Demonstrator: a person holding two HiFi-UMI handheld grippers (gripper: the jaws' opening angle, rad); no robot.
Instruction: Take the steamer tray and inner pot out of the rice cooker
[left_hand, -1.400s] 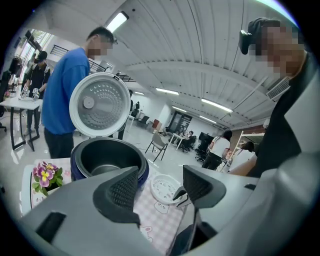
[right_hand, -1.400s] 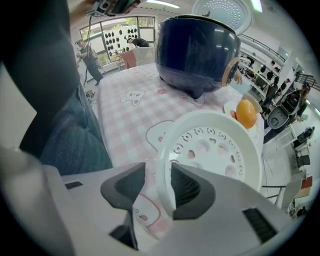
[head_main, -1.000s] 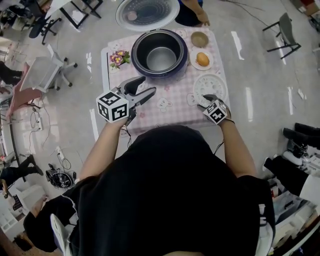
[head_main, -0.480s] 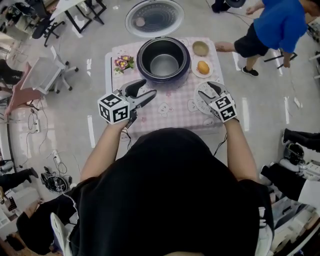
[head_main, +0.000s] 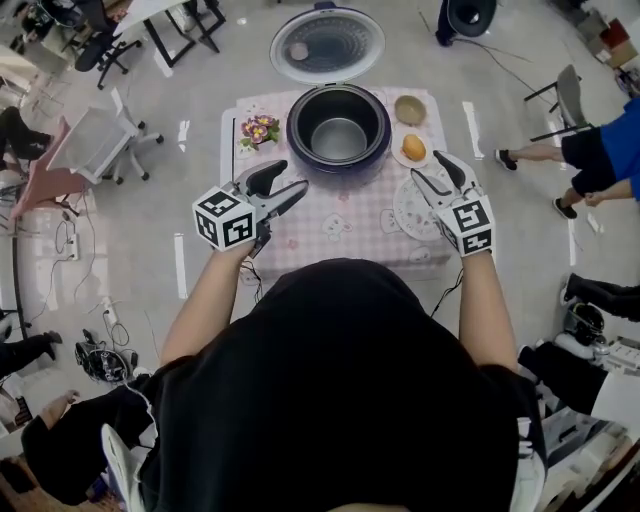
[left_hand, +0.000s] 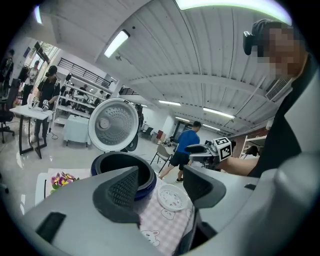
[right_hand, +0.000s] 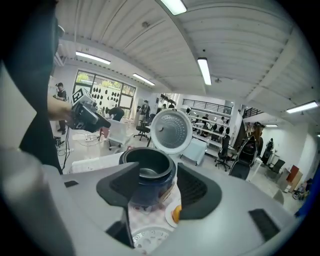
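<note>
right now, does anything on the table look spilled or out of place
Nothing stands out: the dark blue rice cooker stands upright, and the white perforated steamer tray lies flat beside it.

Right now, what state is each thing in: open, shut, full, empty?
Rice cooker lid: open, standing upright.
Inner pot: seated in the cooker, empty.
Steamer tray: out, flat on the table.
Small plate: holds something orange.
Left hand-held gripper: open, empty.
Right hand-held gripper: open, empty.

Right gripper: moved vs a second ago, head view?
Yes. The right gripper has risen: it sat low at the near edge of the steamer tray, and now it looms larger over the tray's right side, jaws apart and empty.
</note>
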